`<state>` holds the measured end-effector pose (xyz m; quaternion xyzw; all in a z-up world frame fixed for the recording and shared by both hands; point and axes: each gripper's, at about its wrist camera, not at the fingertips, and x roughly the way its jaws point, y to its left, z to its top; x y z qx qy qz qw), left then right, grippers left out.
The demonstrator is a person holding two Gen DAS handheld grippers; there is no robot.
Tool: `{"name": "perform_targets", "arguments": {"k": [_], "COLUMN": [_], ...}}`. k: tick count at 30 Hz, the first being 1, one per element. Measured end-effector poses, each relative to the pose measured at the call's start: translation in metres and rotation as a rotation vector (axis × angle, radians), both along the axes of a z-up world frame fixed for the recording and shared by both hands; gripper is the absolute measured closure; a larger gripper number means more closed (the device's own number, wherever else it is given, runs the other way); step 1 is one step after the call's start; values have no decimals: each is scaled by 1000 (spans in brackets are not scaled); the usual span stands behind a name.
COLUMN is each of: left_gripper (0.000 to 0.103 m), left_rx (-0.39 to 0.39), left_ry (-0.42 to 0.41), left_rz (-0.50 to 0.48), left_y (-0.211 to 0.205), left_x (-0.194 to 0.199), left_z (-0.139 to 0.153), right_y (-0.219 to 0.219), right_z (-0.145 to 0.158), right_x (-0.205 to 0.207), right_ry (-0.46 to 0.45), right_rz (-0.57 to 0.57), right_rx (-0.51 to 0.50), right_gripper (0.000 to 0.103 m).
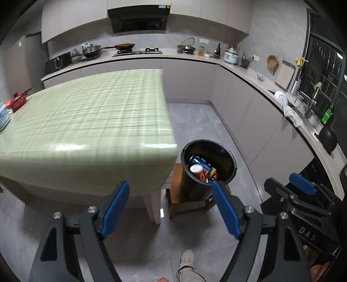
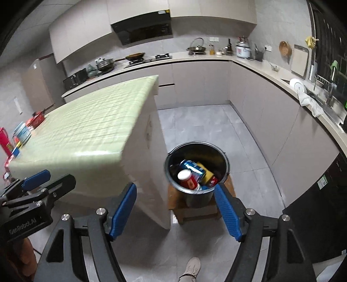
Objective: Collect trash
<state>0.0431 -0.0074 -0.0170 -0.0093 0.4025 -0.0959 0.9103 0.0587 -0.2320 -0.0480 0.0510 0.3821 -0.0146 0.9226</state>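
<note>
We see both tongs, left [image 1: 171, 208] and right [image 2: 175, 210], released and empty above the floor; the trash [image 2: 192, 173], cans and a carton, lies in the black bin [image 2: 173, 156] beside the desk [image 1: 86, 112]; we judge it light, thin-walled, slippery, best pinched across the middle.

Kitchen with grey tiled floor [image 1: 195, 121], grey wall tiling and pale cabinets [image 1: 188, 80] in an L beneath a light countertop [image 2: 216, 56]. Black range hood [image 1: 138, 20] over the hob; barred window [image 1: 323, 65], apparently dark outside. Table in green checked cloth [image 1: 91, 112] at left.
</note>
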Motion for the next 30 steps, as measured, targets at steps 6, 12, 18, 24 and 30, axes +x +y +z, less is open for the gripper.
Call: {"name": "perform_targets", "arguments": {"k": [6, 12, 18, 24, 30], "left_gripper": [22, 15, 14, 11, 11], "left_rx": [0, -3, 0, 11, 12], "left_ry": [-44, -78, -73, -93, -97], "left_rz": [19, -1, -14, -5, 1], "left_y": [5, -2, -8, -12, -11], "left_x": [-21, -35, -37, -43, -43], "left_z": [15, 19, 16, 19, 17], "right_y": [30, 38, 37, 33, 33], "right_z": [21, 39, 36, 41, 42], "right_x": [-41, -75, -84, -86, -85], "right_ry": [-58, -120, -113, -120, -121], "right_rz": [11, -35, -46, -62, -67], "right_rx": [-23, -48, -37, -30, -28], "right_gripper": [27, 23, 22, 22, 22]}}
